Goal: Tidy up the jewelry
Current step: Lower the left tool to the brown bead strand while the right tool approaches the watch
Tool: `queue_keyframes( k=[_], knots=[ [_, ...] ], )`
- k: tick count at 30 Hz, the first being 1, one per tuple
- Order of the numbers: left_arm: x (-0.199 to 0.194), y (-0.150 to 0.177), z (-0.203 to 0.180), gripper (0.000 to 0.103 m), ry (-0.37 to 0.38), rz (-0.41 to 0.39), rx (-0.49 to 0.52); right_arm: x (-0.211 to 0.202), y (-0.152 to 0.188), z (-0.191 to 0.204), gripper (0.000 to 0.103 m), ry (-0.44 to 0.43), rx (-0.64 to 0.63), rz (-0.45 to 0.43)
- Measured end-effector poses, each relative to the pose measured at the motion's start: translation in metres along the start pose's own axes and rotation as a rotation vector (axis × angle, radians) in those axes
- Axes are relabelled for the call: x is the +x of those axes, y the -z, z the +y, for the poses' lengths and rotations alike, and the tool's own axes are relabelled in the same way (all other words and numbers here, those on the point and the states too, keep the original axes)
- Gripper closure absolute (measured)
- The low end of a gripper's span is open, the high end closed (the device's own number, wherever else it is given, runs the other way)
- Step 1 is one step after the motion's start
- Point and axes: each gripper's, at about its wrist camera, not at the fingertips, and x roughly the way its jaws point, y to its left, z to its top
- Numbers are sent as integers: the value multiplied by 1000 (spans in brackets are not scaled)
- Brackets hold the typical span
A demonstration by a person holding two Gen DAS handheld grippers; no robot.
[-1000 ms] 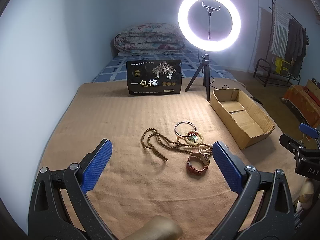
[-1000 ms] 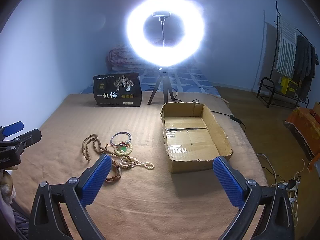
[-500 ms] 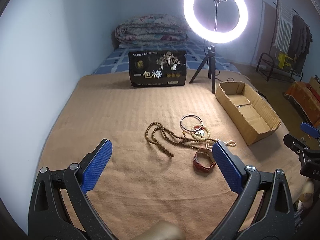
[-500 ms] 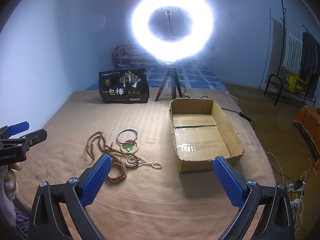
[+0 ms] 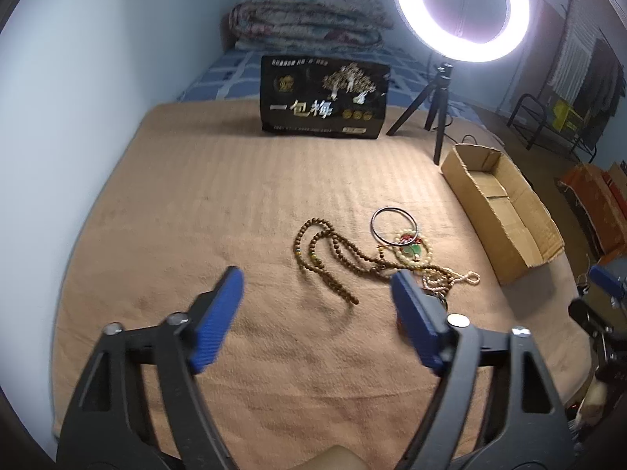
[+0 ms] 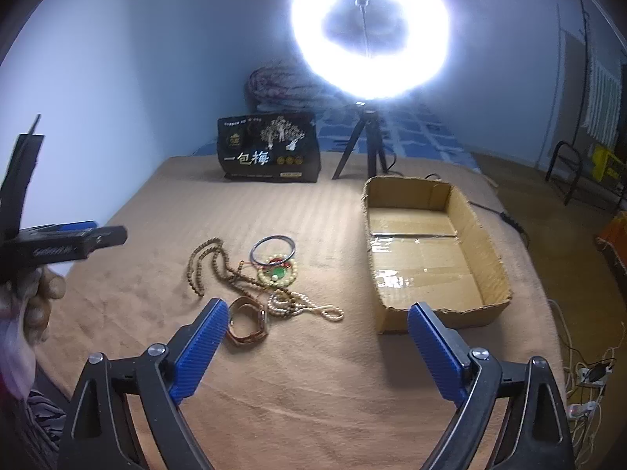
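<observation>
A pile of jewelry lies on the tan blanket [image 5: 235, 203]: a long brown bead necklace [image 5: 317, 250], a metal bangle [image 5: 394, 225], a pale bead bracelet with a green pendant [image 6: 277, 273], a cream bead strand [image 6: 309, 307] and a brown watch [image 6: 247, 322]. An empty cardboard box [image 6: 427, 250] lies to the right of the pile. My left gripper [image 5: 317, 313] is open and empty, just short of the necklace. My right gripper [image 6: 317, 346] is open and empty, with the watch by its left finger.
A black snack bag [image 5: 324, 103] stands at the back of the blanket. A lit ring light on a tripod [image 5: 439, 117] stands beside it. A folded quilt [image 5: 309, 19] lies behind. A clothes rack [image 5: 556, 117] and cables [image 6: 588, 372] are on the right.
Both grippers have moved forward and down towards the jewelry pile, which now looks larger and closer. Both stay open. The jewelry has not moved.
</observation>
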Motion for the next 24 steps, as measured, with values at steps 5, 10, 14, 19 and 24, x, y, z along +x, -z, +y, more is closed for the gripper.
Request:
queue_keyframes(
  k=[5,10,14,19,24],
  knots=[
    [26,-12,14,40,43,73,-44,17,-3,4,17,-56,-11,55],
    [60,-21,21,43,108,170,-93,39,-7,11,23,-114,-32,115],
    [90,-25,27,45,122,232,-167,64,-7,16,29,-161,-15,189],
    [122,-24,28,46,120,292,-219,88,-2,22,34,-167,-43,250],
    [146,-22,28,48,121,335,-285,104,1,25,40,-172,-47,292]
  ],
)
